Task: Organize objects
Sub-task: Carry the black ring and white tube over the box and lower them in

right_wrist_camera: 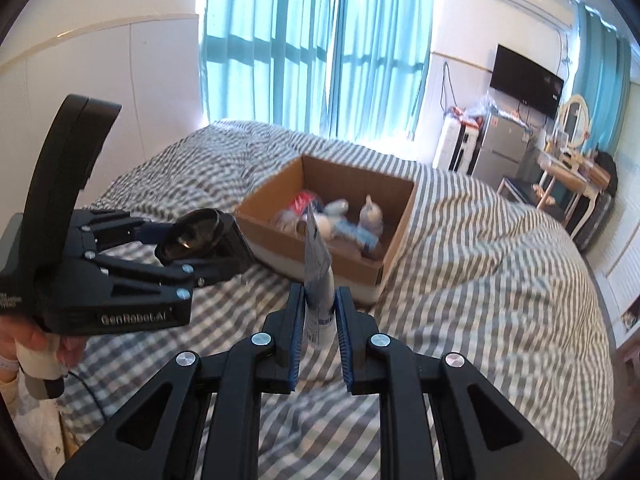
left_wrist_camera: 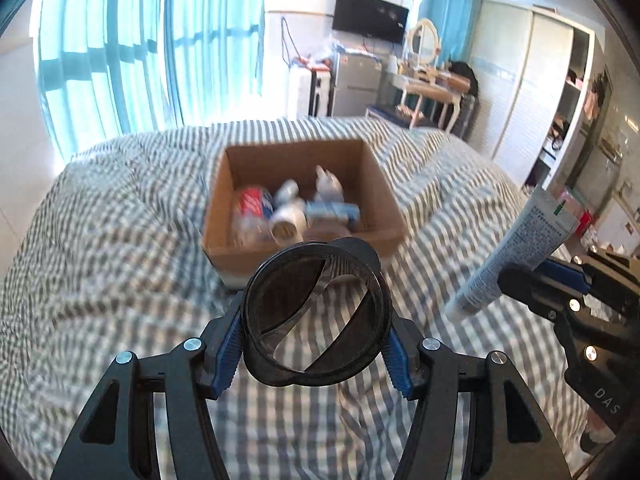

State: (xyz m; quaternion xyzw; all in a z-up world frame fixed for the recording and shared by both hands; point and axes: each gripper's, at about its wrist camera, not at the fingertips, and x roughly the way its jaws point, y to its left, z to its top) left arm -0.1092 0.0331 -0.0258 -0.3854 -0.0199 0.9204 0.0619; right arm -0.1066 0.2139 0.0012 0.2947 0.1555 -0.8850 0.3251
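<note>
A: How do the left tongs (left_wrist_camera: 316,320) stand?

B: Half spread, their blue pads pinching a round black ring-shaped lid (left_wrist_camera: 318,312) by its two sides. It sits tilted between them, its open face turned toward the camera. The tongs point down at a slant toward the cardboard box (left_wrist_camera: 380,196), with the lid just short of the box's near wall and above the bed.

A: And the right tongs (right_wrist_camera: 320,320)?

B: Pressed together on the lower end of a white tube (right_wrist_camera: 318,276). The tube stands nearly upright, its flat crimped end upward and leaning slightly left. These tongs also slant downward at the box, on its near side.

A: How do the two sit against each other?

B: Side by side before the box and apart. In the right wrist view the left tool lies nearly level, and a hand (right_wrist_camera: 40,344) grips its handle at the lower left edge.

A: The box itself?

B: It rests on the grey-and-white striped bed (right_wrist_camera: 480,260), open at the top, with several blurred bottles and packets (left_wrist_camera: 288,208) in it. Behind it hang teal curtains (right_wrist_camera: 320,40).
</note>
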